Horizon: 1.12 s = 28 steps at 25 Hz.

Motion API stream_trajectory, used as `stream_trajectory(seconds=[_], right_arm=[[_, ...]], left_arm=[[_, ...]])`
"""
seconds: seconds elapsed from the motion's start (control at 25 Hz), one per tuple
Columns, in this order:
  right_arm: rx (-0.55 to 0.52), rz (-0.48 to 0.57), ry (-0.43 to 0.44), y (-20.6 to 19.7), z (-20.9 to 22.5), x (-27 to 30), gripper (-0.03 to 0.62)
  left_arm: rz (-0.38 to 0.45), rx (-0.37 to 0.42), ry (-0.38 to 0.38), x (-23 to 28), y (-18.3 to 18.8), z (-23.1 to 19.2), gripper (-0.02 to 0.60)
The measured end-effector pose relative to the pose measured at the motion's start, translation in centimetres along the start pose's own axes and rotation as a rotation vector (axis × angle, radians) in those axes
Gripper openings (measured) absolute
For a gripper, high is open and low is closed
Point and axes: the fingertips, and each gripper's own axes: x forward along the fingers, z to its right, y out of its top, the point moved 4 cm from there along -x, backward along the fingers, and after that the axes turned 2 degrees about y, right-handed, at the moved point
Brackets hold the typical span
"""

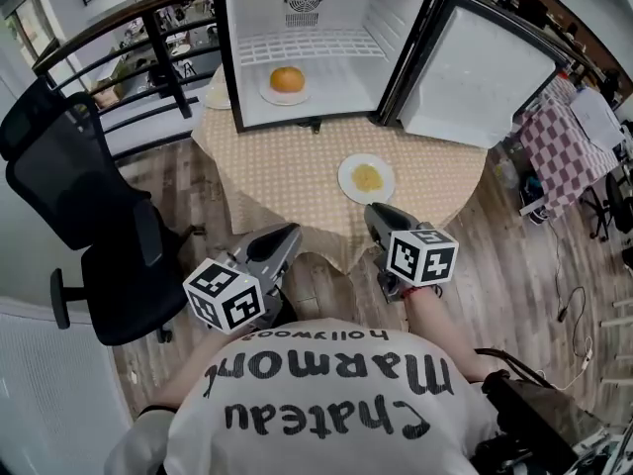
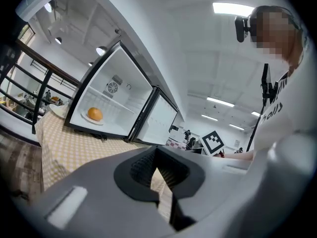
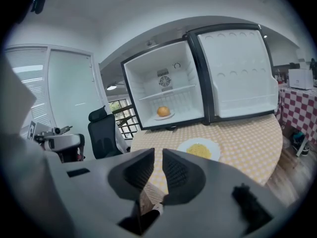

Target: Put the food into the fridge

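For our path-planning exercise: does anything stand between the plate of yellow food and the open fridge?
Nothing visible: only bare tablecloth lies between the plate of yellow food and the fridge, whose door stands open.

Fridge (image 1: 396, 28) glossy plastic; tablecloth (image 1: 287, 171) matt cloth (checked); floor (image 1: 524, 265) wood

I note a wood-plank floor (image 1: 524, 265) throughout. Black office chair (image 1: 89, 216) at 9 o'clock; black railing (image 1: 148, 57) at 11 o'clock. Round table (image 1: 287, 166), yellow checked cover, at 12 o'clock. Red-checked cloth (image 1: 559, 151) at 3 o'clock. Ceiling strip lights (image 2: 233, 8) are lit.
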Motion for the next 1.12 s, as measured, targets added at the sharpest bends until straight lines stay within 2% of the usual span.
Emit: stream_trajectory(seconds=[0.44,0.76,1.12], right_arm=[[-0.013,-0.013,0.017,-2.8,-1.1,-3.7,0.03],[-0.092,-0.05,0.023,-3.0,-2.0,-4.6,0.015],[-0.086,-0.051,0.046,-3.4,-2.1,-4.7,0.015]], left_arm=[[-0.019,0.003,0.015,-2.2,-2.4,3.3,0.006],[-0.019,0.019,0.033,-2.9,-2.0,4.0,0.006],[-0.023,0.026,0.036,-2.9,-2.6,4.2,0.006]])
